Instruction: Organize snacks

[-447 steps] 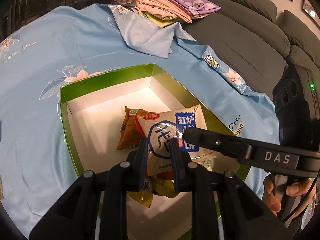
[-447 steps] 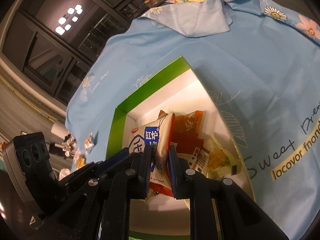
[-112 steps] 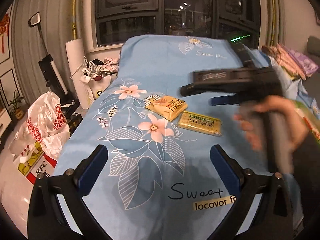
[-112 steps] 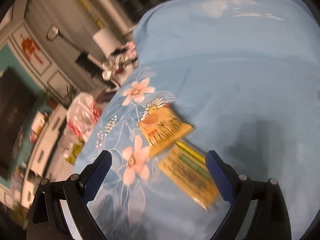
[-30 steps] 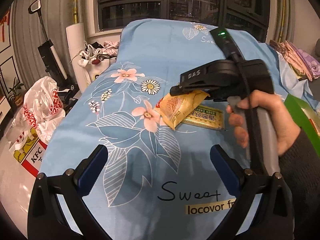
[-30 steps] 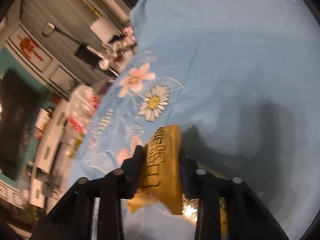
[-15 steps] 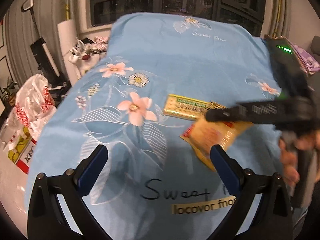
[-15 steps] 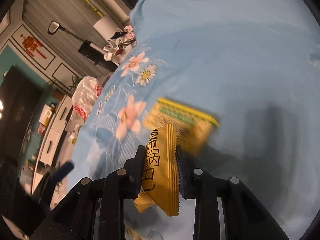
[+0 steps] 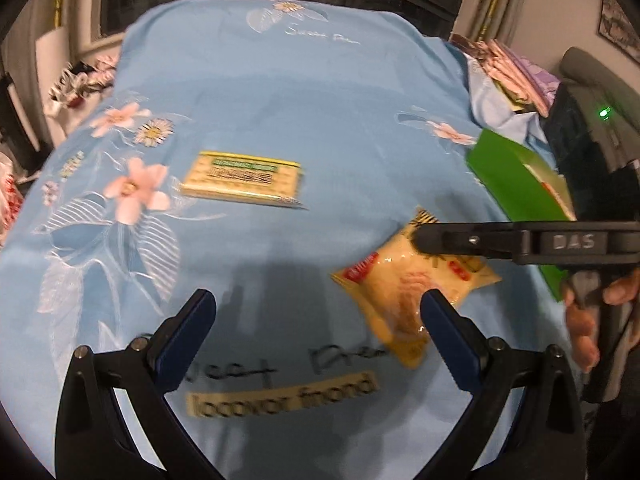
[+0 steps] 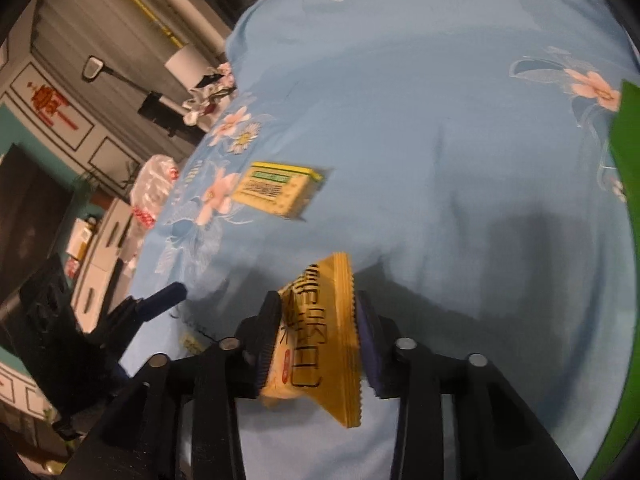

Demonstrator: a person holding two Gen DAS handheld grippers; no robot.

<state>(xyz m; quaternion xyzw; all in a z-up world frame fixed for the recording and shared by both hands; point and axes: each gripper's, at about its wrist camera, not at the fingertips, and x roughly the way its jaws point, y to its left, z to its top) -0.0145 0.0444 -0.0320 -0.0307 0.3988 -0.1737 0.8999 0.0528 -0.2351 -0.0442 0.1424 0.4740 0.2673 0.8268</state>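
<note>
Right wrist view: right claw [image 10: 316, 336] clamps the yellow snack packet [image 10: 320, 340], seemingly light, crinkly, best held mid-body; left claw [image 9: 320, 332] gapes wide, empty.

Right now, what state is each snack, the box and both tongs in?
Yellow snack packet: gripped in the right tongs, lifted off the cloth.
Flat cracker pack: lying loose on the blue cloth.
Green box: open, packets inside.
Left tongs: open, holding nothing.
</note>
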